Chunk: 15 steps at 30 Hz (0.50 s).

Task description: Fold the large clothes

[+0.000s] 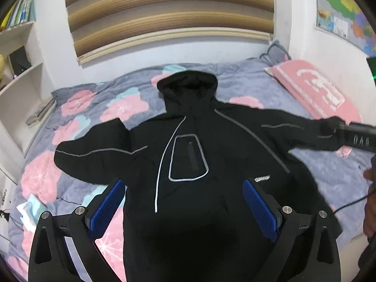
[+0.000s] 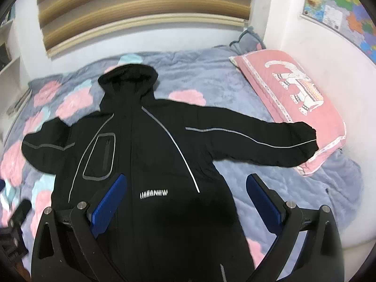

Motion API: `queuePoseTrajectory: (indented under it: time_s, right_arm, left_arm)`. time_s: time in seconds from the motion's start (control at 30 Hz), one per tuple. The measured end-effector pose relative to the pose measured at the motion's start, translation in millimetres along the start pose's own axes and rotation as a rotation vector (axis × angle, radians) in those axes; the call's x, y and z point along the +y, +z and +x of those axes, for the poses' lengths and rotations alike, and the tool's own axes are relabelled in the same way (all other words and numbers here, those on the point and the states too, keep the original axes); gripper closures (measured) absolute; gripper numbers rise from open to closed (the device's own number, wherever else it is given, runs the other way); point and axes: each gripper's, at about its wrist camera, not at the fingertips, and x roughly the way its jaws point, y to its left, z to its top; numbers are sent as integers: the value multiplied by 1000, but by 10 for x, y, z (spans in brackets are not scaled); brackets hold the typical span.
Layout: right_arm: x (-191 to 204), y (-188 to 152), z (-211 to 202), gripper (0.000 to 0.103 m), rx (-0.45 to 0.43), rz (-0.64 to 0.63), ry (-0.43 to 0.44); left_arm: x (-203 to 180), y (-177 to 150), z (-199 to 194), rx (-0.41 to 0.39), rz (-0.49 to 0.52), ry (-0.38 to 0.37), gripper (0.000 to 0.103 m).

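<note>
A black hooded jacket [image 1: 223, 145] [image 2: 152, 155] lies front up on the bed, hood [image 1: 188, 82] toward the wall and both sleeves spread out. It has grey piping and a chest pocket [image 1: 188, 157]. The right sleeve's cuff [image 2: 305, 138] rests on a pink pillow [image 2: 293, 89]. My left gripper [image 1: 183, 183] hovers open over the jacket's lower body with nothing between its blue pads [image 1: 108, 209]. My right gripper [image 2: 186, 177] is also open and empty, above the lower front near the white logo [image 2: 154, 193].
A grey-blue quilt [image 1: 246, 82] with pink flowers covers the bed. A white bookshelf [image 1: 18, 54] stands to the left, a striped blind [image 1: 169, 11] behind and a wall map [image 2: 340, 2] to the right. A hand [image 1: 370, 176] and a thin cable [image 1: 347, 204] show at the right edge.
</note>
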Motion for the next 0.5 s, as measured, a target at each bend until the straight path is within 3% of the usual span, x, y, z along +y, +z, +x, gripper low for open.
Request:
queuePoseTrajectory:
  time_s: [0.1,0.27,0.5]
  right_arm:
    - [66,-120,108,1,-43,26,-13]
    - [206,-366,202,1,-111,18,-50]
    - [278,-780,62,1,-205,3,-126]
  left_arm:
    - [145,-160,84,-41,-5,40,3]
    - [414,-411,137,-97,-18,35,3]
    - [555,-862,35,-190,-39,93,3]
